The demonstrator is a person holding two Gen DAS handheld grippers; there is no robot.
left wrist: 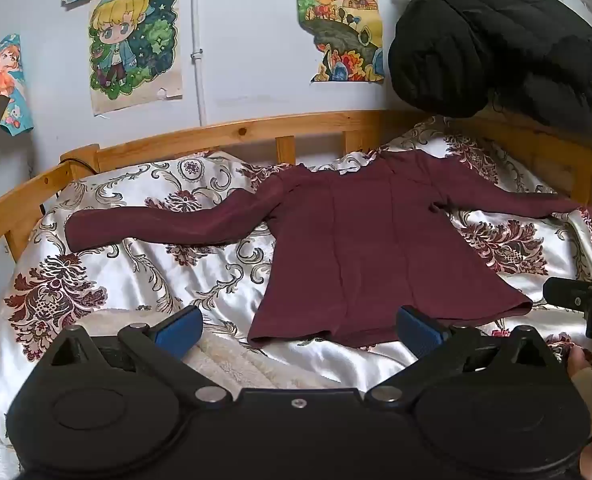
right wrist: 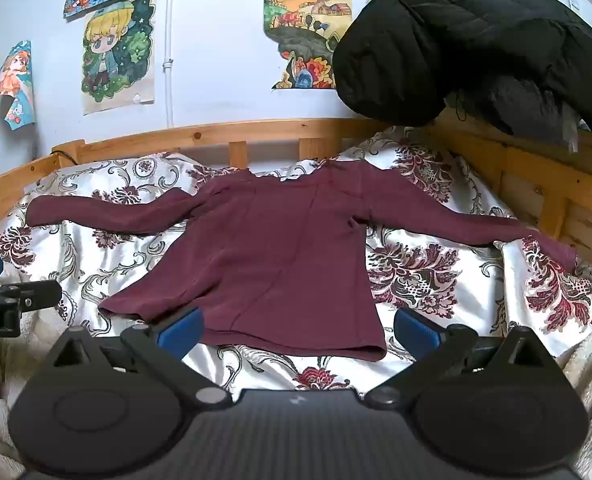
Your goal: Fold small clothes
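A small maroon long-sleeved top (left wrist: 360,248) lies flat on the floral bedspread (left wrist: 143,276), sleeves spread toward nine and three o'clock. No fold is made yet. Left tongs (left wrist: 298,330) and right tongs (right wrist: 298,330) hover at its hem, both wide apart and empty.

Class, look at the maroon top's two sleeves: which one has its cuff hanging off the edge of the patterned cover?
The sleeve on the picture's right: its cuff droops over the satin cover's fold, whereas the other sleeve lies fully on it.
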